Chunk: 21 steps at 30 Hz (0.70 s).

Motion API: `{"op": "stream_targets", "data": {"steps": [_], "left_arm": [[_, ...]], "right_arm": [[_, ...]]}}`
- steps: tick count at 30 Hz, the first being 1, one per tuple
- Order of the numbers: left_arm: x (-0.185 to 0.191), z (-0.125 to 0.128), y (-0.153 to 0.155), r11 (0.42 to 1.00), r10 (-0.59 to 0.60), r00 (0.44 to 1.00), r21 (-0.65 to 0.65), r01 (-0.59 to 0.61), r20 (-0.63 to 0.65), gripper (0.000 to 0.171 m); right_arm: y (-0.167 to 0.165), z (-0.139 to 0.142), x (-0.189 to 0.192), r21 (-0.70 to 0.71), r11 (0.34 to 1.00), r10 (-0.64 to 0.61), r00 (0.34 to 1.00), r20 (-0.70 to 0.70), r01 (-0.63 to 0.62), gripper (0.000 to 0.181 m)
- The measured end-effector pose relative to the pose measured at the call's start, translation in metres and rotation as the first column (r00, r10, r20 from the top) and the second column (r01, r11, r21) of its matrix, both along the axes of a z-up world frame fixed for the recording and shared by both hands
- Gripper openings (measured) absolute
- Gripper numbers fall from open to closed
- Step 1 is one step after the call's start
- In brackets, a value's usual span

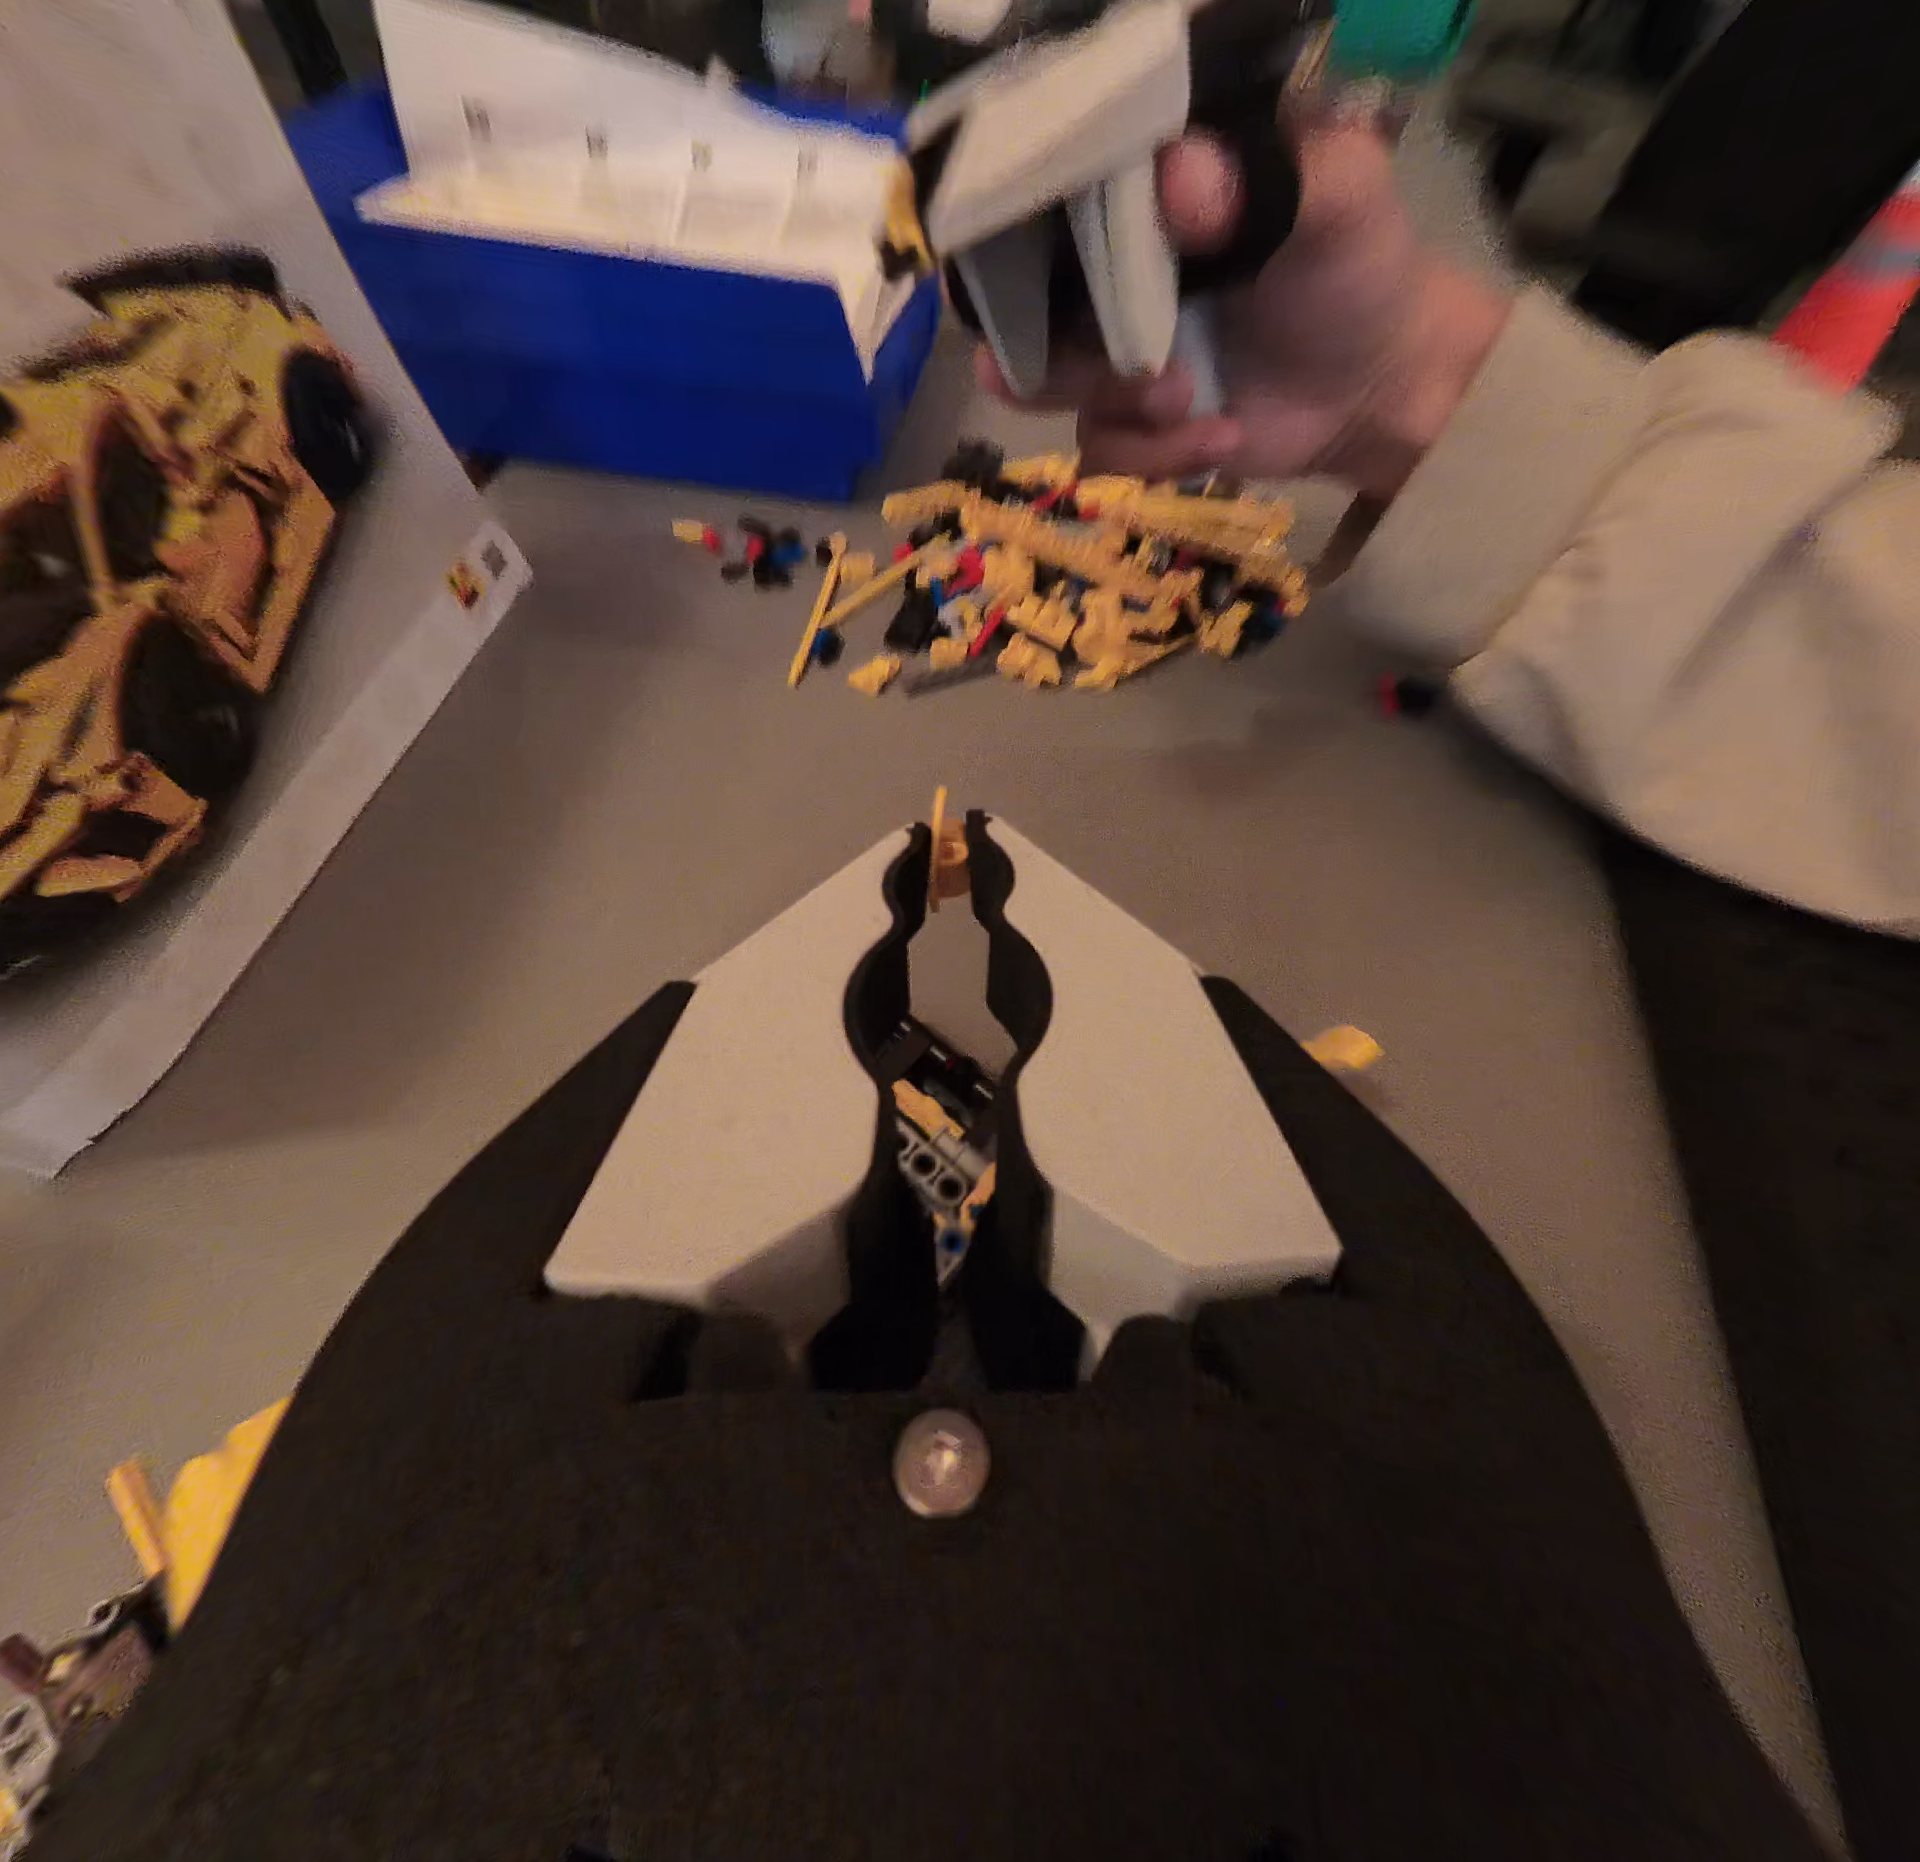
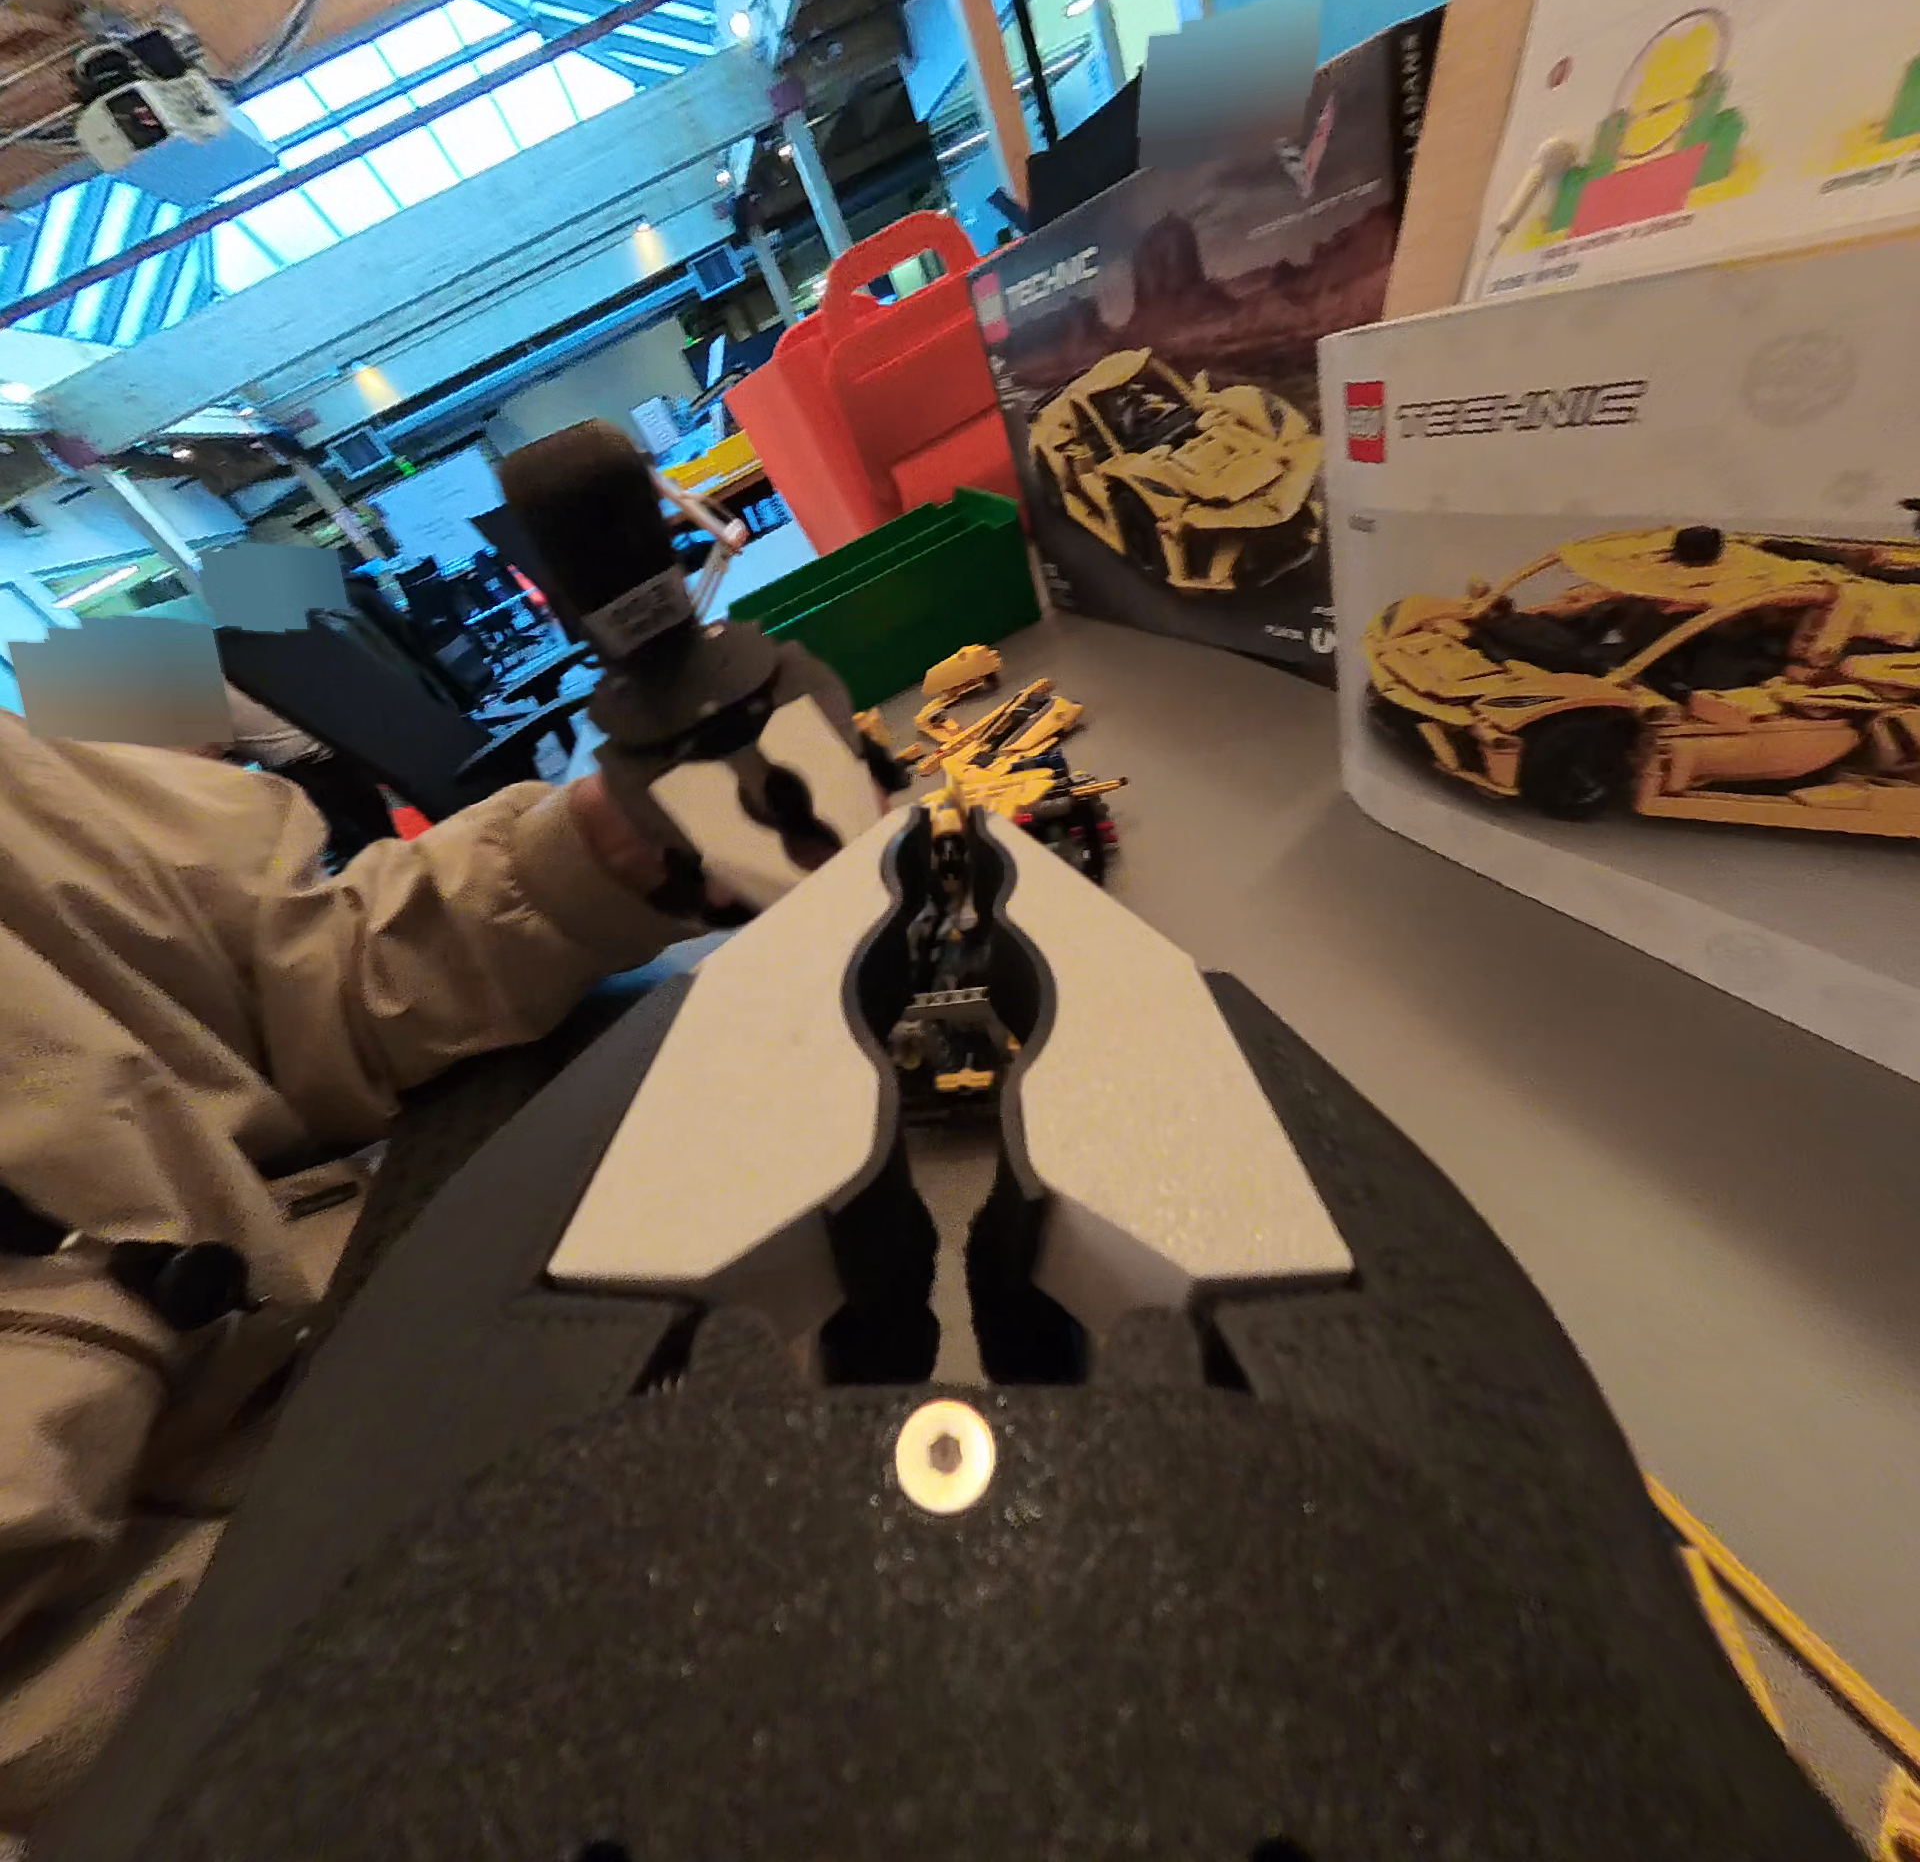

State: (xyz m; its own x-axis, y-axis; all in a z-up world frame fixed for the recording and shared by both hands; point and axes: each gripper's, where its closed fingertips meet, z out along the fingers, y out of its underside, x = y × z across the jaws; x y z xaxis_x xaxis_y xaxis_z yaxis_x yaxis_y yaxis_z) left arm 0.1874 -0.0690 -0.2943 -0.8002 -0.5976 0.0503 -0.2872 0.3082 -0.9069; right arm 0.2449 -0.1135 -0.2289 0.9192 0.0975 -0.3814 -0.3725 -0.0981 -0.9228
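Observation:
My left gripper (image 1: 948, 848) is shut on a small yellow brick piece (image 1: 945, 862) and holds it above the grey table (image 1: 623, 877). A small part-built black, grey and yellow assembly (image 1: 940, 1137) shows through the gap between its fingers. My right gripper (image 2: 948, 825) is shut on a small yellow piece (image 2: 948, 823). A part-built assembly (image 2: 951, 1023) shows below its gap. In the left wrist view the right gripper (image 1: 909, 238) is raised at top centre, held by a hand (image 1: 1320, 358). In the right wrist view the left gripper (image 2: 821, 830) sits close to the right one's tips.
A pile of yellow, black and red bricks (image 1: 1081, 576) lies mid-table. A blue bin (image 1: 644, 378) holding white paper stands behind it. Boxes picturing a yellow car (image 2: 1621, 607) stand along the table's edge, with a green bin (image 2: 904, 591) and a red container (image 2: 883, 399). A beige sleeve (image 1: 1662, 617) crosses the right. The gap from one gripper's tips to the other's is roughly 10 cm. The yellow car (image 2: 1621, 607) sits 20 cm or so from the ends of my right fingers.

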Motion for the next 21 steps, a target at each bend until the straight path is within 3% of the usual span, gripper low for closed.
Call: {"op": "stream_targets", "data": {"steps": [4,8,10,13,17,19,21], "left_arm": [[0.008,-0.03,-0.044,0.992,0.036,0.993,0.121,-0.022,-0.11,0.006],[0.006,-0.067,-0.068,0.976,0.029,0.97,0.214,0.024,-0.241,0.006],[0.005,-0.075,-0.078,0.971,0.022,0.967,0.237,0.04,-0.254,0.006],[0.014,-0.072,-0.094,0.959,0.04,0.966,0.281,0.035,-0.256,0.006],[0.032,-0.06,-0.132,0.984,0.004,0.93,0.169,0.062,-0.367,0.006],[0.043,-0.054,-0.155,0.997,-0.04,0.916,0.046,0.064,-0.398,0.026],[0.057,-0.055,-0.159,0.999,-0.008,0.925,0.027,0.02,-0.381,0.029]], "right_arm": [[-0.005,-0.008,0.029,0.025,0.988,-0.153,0.988,0.01,0.152,0.005],[-0.014,-0.005,0.047,0.112,0.97,-0.208,0.975,-0.071,0.215,0.005],[-0.022,-0.008,0.059,0.101,0.957,-0.269,0.962,-0.043,0.272,0.005],[-0.05,0.011,0.075,0.174,0.92,-0.347,0.936,-0.056,0.351,0.005],[-0.084,0.04,0.077,0.322,0.868,-0.359,0.926,-0.118,0.378,0.005],[-0.091,0.045,0.074,0.346,0.858,-0.362,0.925,-0.119,0.38,0.005],[-0.091,0.046,0.071,0.339,0.863,-0.362,0.927,-0.102,0.374,0.005]]}}
